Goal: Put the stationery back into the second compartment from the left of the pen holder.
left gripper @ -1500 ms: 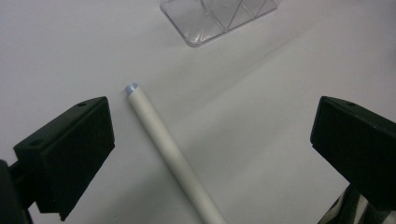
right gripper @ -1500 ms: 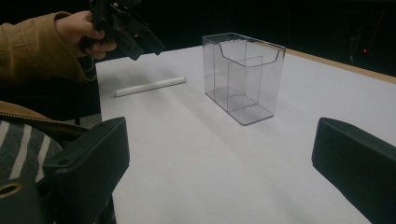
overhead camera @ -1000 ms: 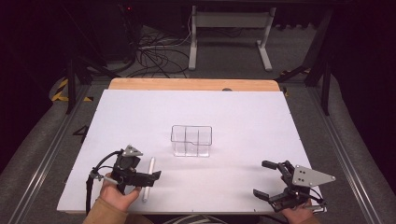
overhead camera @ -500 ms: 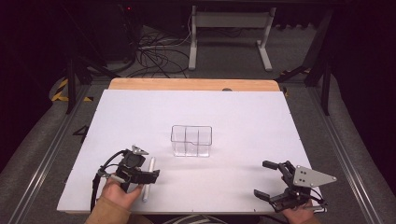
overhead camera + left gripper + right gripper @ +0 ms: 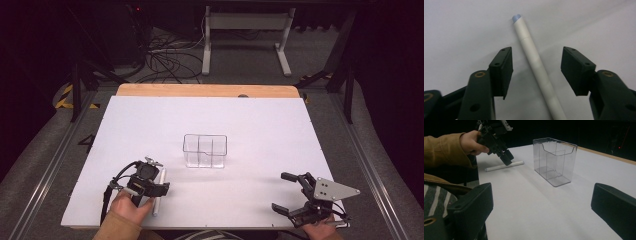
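In the left gripper view we see the left gripper (image 5: 536, 67) with its two black jaws spread wide and tilted down over a white pen (image 5: 536, 67) that lies flat on the white table surface (image 5: 461, 25); the pen runs between the jaws, touching neither, with its pale blue tip pointing away from the camera. In the high view we find this gripper (image 5: 159, 189) near the front left of the table, held in the person's left hand (image 5: 129, 206), whose tan sleeve enters from the bottom edge, and the pen (image 5: 158, 192) lies just at the gripper's right side. Farther out, near the middle of the table, we see a clear plastic bin (image 5: 205, 150) with inner dividers, standing upright and well apart from the pen. At the front right we see the right gripper (image 5: 285, 192), likewise with jaws wide apart and nothing between them, its grey three-cornered plate on top. In the right gripper view we look between its jaws across bare table toward the bin (image 5: 554, 160), the pen (image 5: 504, 166) and the left gripper (image 5: 507, 157) poised over it.
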`<move>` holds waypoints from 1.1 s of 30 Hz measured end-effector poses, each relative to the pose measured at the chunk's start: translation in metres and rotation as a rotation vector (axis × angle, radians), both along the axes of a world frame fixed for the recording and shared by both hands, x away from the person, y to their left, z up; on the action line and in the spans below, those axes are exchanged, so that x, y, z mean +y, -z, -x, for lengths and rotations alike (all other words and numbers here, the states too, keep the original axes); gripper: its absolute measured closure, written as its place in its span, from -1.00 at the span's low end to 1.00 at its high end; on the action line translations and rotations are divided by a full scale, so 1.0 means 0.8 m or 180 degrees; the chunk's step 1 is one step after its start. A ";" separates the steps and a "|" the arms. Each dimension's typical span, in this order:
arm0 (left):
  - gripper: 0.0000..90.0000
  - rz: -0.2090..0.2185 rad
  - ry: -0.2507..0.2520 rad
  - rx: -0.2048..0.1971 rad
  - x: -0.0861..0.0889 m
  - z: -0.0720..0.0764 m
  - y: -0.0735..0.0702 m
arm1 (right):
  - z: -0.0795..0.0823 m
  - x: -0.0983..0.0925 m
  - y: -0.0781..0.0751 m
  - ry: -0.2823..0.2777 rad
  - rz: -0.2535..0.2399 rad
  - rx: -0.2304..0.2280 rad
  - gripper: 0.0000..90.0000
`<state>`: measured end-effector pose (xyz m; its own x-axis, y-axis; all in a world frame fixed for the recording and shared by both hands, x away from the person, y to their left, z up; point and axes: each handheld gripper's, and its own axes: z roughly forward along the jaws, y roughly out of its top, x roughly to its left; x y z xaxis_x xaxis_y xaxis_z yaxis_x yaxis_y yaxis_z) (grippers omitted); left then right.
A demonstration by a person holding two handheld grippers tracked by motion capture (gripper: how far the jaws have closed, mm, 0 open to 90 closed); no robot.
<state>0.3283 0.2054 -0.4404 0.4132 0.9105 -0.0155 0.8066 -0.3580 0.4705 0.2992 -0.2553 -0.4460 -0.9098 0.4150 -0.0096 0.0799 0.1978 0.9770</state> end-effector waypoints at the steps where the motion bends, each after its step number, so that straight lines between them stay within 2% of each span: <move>1: 0.05 -0.0004 0.0002 0.0008 0.000 0.000 0.000 | 0.000 0.000 0.000 0.0001 -0.0001 -0.0002 -0.90; 5: 0.14 -0.0011 -0.0025 -0.0003 -0.002 0.002 -0.002 | -0.001 0.000 0.001 -0.0009 -0.0017 0.0020 -0.90; 9: 0.21 -0.0019 -0.0061 0.0024 -0.002 0.002 -0.002 | 0.000 -0.001 0.000 -0.0011 -0.0029 0.0011 -0.90; 10: 0.23 -0.0004 -0.0079 0.0066 -0.003 0.003 -0.002 | 0.000 -0.001 0.000 -0.0015 -0.0027 0.0011 -0.90; 16: 0.35 -0.0022 -0.0104 0.0071 -0.008 0.004 0.000 | 0.000 -0.002 0.000 -0.0026 -0.0031 0.0007 -0.90; 24: 0.55 -0.0145 -0.0143 0.0120 -0.011 0.001 0.008 | 0.001 -0.001 -0.001 -0.0032 -0.0023 -0.0001 -0.90; 33: 0.73 -0.0123 -0.0203 0.0123 -0.010 0.000 0.010 | 0.001 0.000 -0.001 -0.0041 -0.0014 -0.0009 -0.89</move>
